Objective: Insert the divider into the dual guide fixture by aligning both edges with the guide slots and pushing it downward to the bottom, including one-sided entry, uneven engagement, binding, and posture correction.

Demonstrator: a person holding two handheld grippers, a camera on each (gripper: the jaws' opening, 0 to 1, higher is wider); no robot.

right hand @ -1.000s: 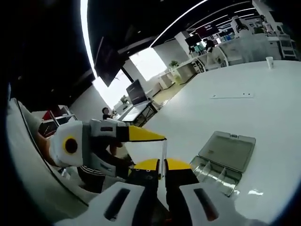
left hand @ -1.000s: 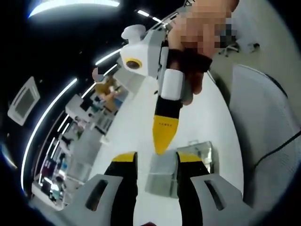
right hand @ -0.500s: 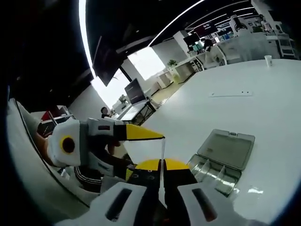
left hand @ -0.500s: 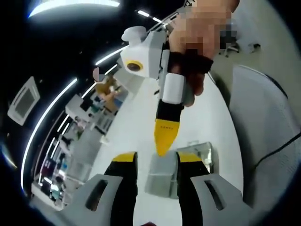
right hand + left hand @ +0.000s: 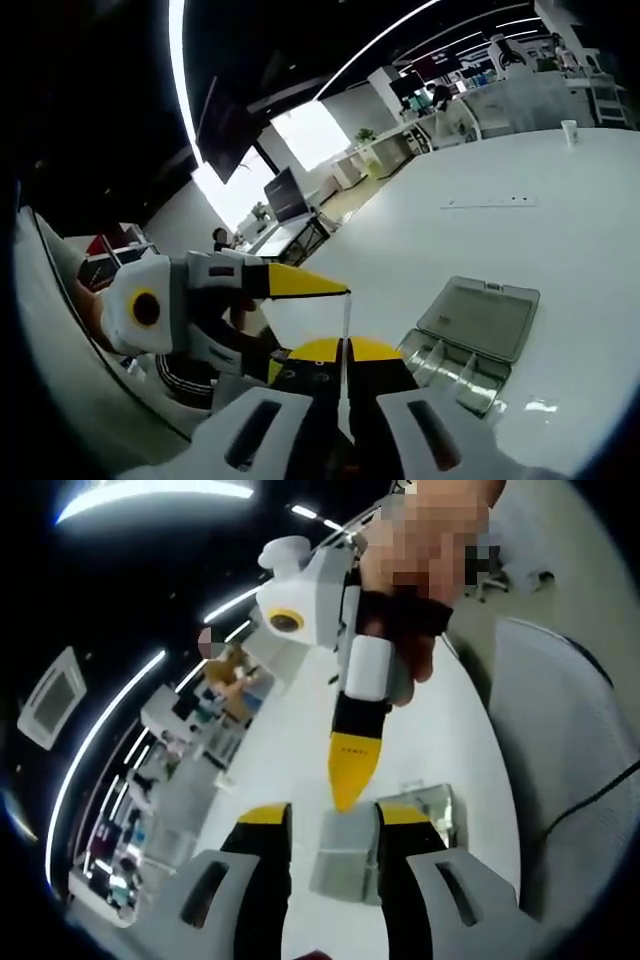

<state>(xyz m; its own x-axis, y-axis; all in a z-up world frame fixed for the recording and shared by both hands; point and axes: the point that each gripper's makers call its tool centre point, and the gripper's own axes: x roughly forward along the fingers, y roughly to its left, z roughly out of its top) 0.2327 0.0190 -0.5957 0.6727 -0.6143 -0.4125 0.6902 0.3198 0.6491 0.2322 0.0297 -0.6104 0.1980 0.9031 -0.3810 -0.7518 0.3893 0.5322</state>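
A thin, clear plastic divider plate [image 5: 346,330] is seen edge-on in the right gripper view, pinched between the closed yellow-tipped jaws of the right gripper [image 5: 342,352] and held in the air above the white surface [image 5: 520,200]. In the left gripper view the plate [image 5: 345,852] is seen face-on between the jaws of the left gripper [image 5: 328,825], which appear closed on its edges. The clear compartment box with an open lid [image 5: 470,335], the guide fixture, lies well apart. The plate is best kept upright and level, both edges entered together.
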